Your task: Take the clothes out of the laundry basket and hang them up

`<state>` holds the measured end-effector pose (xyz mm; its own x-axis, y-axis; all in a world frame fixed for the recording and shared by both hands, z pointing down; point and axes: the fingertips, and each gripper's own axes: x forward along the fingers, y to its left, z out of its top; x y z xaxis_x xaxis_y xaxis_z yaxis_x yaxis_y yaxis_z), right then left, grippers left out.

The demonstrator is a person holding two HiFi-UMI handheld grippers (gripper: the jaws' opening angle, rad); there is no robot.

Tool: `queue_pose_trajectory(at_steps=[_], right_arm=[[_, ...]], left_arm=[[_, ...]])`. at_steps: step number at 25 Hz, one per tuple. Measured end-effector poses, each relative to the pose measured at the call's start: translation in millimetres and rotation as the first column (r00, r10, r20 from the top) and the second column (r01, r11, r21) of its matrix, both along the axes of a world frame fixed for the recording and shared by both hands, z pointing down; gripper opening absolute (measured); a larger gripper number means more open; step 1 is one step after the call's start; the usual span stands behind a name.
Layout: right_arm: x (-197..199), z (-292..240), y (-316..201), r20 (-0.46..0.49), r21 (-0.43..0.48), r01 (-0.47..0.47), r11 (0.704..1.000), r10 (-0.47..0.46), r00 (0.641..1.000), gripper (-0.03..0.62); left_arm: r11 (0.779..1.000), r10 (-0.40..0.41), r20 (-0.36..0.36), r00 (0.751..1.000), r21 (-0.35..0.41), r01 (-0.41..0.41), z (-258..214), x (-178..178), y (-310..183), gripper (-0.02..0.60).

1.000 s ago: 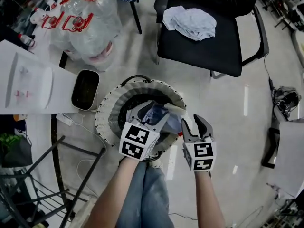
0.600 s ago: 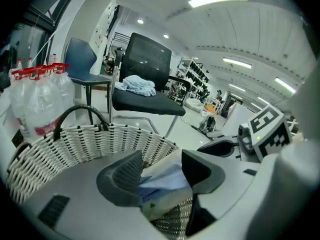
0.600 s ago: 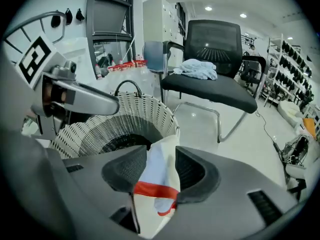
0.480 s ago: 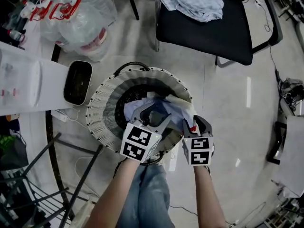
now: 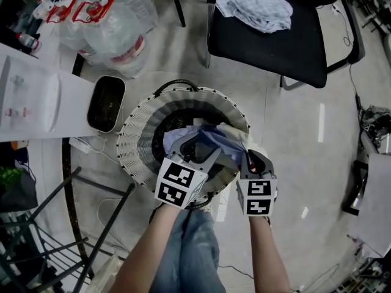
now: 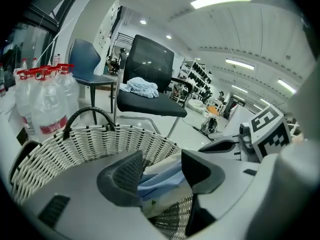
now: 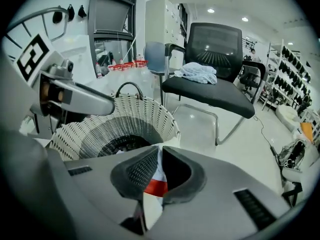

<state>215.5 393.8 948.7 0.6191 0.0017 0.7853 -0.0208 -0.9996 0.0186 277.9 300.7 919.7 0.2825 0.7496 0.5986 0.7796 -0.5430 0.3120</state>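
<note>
Change: left gripper and right gripper both sit lower in the laundry basket than a second ago. The right jaws have just been closing, with cloth between them.
Left gripper: its jaws stand wide apart. A fold of light blue garment lies between the pads and is not pinched.
Right gripper: its jaws are drawn together on a white cloth with a red band, at the basket's near right rim.
Laundry basket: round, white and woven, with a black handle. It stands on the floor just in front of the person's knees, with the clothes heaped inside.
Chair: a black office chair stands beyond the basket, with a pale crumpled cloth on its seat.
Writing: the water bottles at far left carry red labels, with print too small to read. The marker cubes show black-and-white square patterns and no words.
</note>
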Motion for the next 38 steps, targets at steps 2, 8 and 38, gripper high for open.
queue_pose_trajectory(at_steps=[2, 8, 38], right_arm=[[1, -16, -5, -0.019, 0.019, 0.006, 1.0, -0.006, 1.0, 0.028], [11, -88, -18, -0.096, 0.049, 0.035, 0.998, -0.03, 0.995, 0.026], [0, -509, -87, -0.542, -0.015, 0.211, 0.977, -0.185, 0.82, 0.026]], left_arm=[[1.0, -0.002, 0.005, 1.0, 0.003, 0.002, -9, -2, -4, 0.256], [1.0, -0.019, 0.009, 1.0, 0.0, 0.019, -54, -4, -13, 0.256], [0.997, -0.022, -0.168, 0.986, -0.077, 0.01, -271, -82, -40, 0.337]])
